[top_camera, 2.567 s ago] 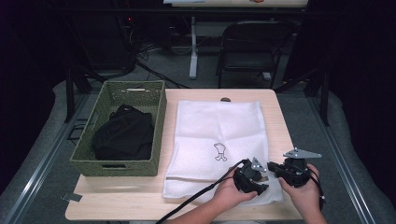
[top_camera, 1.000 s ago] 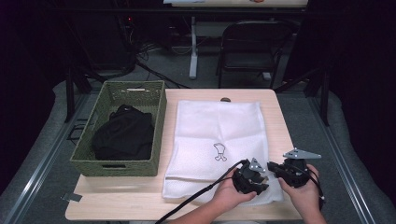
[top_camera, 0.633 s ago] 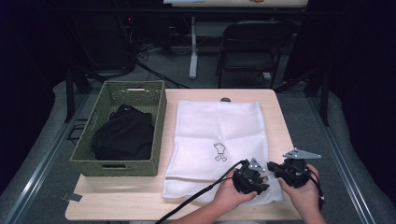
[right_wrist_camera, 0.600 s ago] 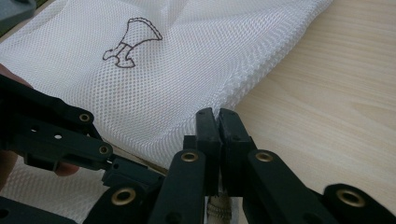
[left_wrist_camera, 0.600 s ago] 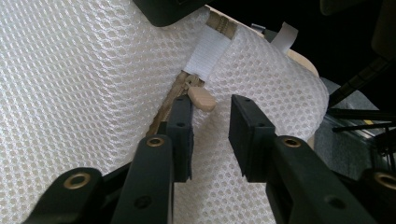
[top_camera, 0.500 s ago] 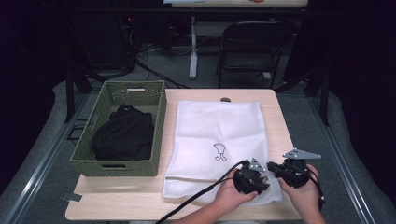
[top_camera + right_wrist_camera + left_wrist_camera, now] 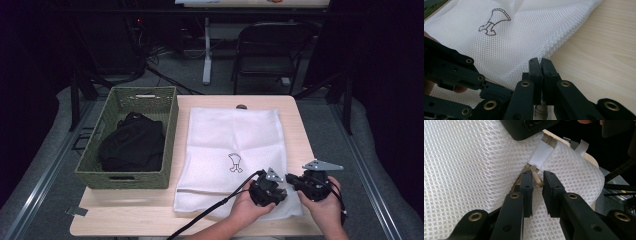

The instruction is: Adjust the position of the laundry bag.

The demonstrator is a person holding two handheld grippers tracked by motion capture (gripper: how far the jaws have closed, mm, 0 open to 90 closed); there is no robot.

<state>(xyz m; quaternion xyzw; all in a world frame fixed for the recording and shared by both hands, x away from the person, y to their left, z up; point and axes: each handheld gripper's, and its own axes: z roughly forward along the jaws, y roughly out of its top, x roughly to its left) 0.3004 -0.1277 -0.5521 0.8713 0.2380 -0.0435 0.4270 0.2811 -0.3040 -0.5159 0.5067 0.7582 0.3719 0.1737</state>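
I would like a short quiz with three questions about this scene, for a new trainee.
1. True or false: the black cloth lies inside the green basket.
2. What small thing sits between the jaws of the left claw?
   A) the zipper pull
   B) a button
   C) a coin
3. Which corner of the white mesh bag do both claws work at, with the right claw there too?

Key: 1 true; 2 A; 3 the near right corner.

Even overhead light brightens the table, surroundings fall dark, and both gripper views blur close up.
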